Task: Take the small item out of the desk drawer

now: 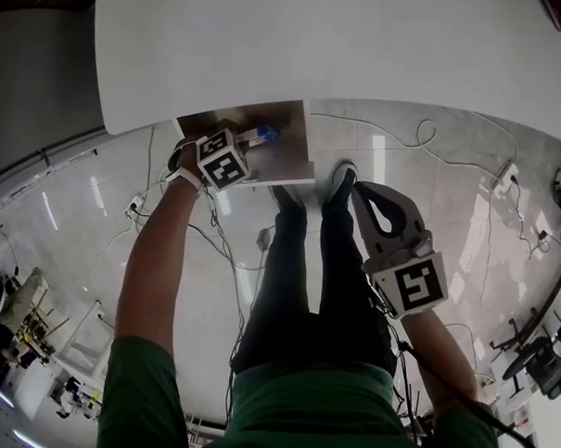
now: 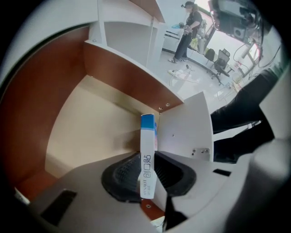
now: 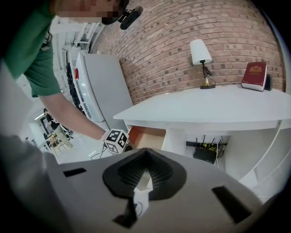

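Left tongs (image 2: 148,176) pinch a slim white cardboard box with a blue end (image 2: 148,152) near a corner of the open brown wooden drawer (image 2: 86,132). Right tongs (image 3: 144,169) are pressed together, empty.

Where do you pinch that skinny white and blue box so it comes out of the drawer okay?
Pinch the white and blue box on its two wide flat sides, near the white end, coming straight down from above the open drawer. It is thin, so the wide sides give the most to press on. The left gripper holds it that way.
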Demonstrator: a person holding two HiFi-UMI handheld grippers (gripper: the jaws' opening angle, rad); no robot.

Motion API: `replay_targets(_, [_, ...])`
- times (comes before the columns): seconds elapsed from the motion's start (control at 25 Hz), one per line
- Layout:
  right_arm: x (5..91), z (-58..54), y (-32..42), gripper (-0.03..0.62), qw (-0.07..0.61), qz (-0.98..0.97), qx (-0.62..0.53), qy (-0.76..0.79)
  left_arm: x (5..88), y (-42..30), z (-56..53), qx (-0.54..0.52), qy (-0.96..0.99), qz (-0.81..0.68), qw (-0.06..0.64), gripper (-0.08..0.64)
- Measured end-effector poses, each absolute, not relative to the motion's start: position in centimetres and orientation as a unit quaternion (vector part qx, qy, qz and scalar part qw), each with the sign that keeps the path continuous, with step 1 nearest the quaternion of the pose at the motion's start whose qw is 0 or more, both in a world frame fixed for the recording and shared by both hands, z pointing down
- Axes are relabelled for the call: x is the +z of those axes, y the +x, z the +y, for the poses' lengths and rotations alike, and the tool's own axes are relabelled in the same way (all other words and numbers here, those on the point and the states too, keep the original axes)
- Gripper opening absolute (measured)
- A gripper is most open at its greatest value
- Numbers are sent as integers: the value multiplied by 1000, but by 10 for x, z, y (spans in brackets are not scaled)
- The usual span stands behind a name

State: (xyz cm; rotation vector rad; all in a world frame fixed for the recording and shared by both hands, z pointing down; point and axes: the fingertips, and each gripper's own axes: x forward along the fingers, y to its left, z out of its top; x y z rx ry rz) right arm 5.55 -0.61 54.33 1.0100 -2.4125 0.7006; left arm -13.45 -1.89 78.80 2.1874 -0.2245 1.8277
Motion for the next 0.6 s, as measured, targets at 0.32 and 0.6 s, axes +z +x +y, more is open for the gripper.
replay_targets(0.32, [493,-31,44,3,205,-886,220,352,730,-127,-21,588,777,-131,181,81])
replay_targets(0.6, [438,-54,41,3,190,-898,187,349,665,-112,-23,560,794,-152,180,81])
